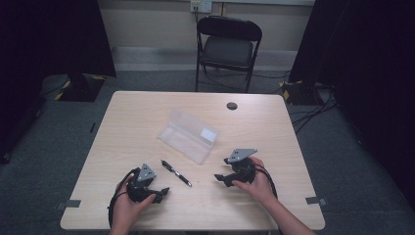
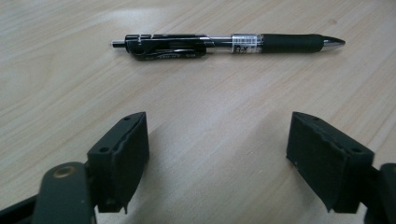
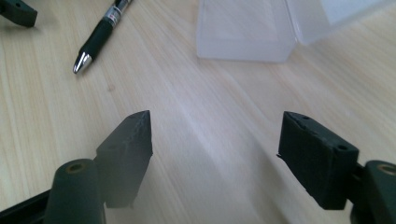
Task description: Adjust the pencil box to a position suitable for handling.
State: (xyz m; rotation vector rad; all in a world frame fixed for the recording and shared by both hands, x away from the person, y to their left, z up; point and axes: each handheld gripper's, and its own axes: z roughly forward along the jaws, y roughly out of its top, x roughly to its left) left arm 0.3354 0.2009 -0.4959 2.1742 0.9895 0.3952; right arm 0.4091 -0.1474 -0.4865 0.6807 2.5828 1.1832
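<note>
The left hand-held gripper (image 1: 159,192) rests low on the near left of the bench (image 1: 127,127), its jaws spread wide apart with nothing between them, pointing toward the pen (image 2: 224,43). The right hand-held gripper (image 1: 221,178) sits at the near right, jaws likewise parted and empty, aimed leftward. A hand (image 1: 128,205) wraps each tool from behind, forearms coming in from the near edge.

The pen, black with a silver tip and a white label band whose print is too small to read, lies flat between the two grippers, touching neither. Just beyond it sits a clear plastic case (image 1: 188,135), lid open.

The bench top is pale wood grain with a round cable hole (image 1: 232,105) near its far edge. Behind it stands a black folding chair (image 1: 228,46) on grey carpet, with dark curtains at either side.
</note>
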